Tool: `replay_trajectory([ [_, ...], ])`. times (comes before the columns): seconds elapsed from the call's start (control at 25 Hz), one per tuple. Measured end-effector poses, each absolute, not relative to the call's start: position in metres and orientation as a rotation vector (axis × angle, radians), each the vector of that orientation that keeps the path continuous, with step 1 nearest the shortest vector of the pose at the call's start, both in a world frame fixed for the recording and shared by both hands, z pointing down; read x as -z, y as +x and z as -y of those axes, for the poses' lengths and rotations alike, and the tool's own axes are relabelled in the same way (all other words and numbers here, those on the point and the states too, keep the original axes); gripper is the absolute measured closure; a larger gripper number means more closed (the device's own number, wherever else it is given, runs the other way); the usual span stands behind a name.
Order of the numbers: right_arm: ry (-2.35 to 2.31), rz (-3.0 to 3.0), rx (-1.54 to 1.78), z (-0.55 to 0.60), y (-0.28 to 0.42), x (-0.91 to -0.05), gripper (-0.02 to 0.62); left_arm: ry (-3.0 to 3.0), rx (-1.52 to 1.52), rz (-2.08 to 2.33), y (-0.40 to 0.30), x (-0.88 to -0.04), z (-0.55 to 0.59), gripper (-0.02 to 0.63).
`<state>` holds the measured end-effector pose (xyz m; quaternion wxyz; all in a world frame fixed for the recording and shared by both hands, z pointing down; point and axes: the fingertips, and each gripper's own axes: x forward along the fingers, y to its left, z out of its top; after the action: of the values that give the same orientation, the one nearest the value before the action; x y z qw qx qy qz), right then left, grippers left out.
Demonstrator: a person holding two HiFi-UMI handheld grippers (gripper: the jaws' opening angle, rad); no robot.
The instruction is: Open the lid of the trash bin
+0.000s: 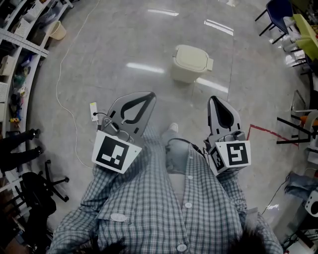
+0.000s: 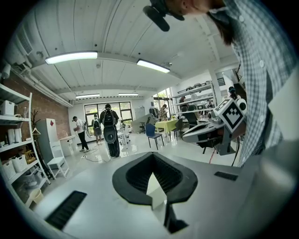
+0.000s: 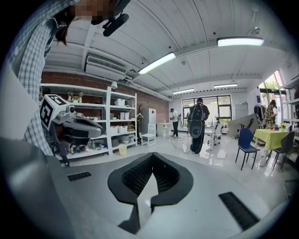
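Note:
The cream trash bin stands on the grey floor ahead of me with its lid down. Both grippers are held close to my body, well short of the bin. My left gripper is shut with nothing between its tips, and my right gripper is shut and empty too. The left gripper view shows its black jaw tips meeting and the room beyond, not the bin. In the right gripper view the tips also meet, and the bin is again out of sight.
A white cable runs over the floor to a plug strip at my left. Shelves line the left side, with a black office chair below them. Blue chairs stand far right. Several people stand far across the room.

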<state>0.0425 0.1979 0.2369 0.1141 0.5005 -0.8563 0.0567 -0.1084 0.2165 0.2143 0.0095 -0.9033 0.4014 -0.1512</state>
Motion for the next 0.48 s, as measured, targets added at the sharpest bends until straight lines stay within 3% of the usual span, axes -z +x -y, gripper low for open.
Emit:
replay_trajectory([
  [0.48, 1.429, 2.567, -0.146, -0.165, 0.064, -0.232, 0.577, -2.78, 0.464, -1.312, -0.088, -0.207, -0.192, 0.601],
])
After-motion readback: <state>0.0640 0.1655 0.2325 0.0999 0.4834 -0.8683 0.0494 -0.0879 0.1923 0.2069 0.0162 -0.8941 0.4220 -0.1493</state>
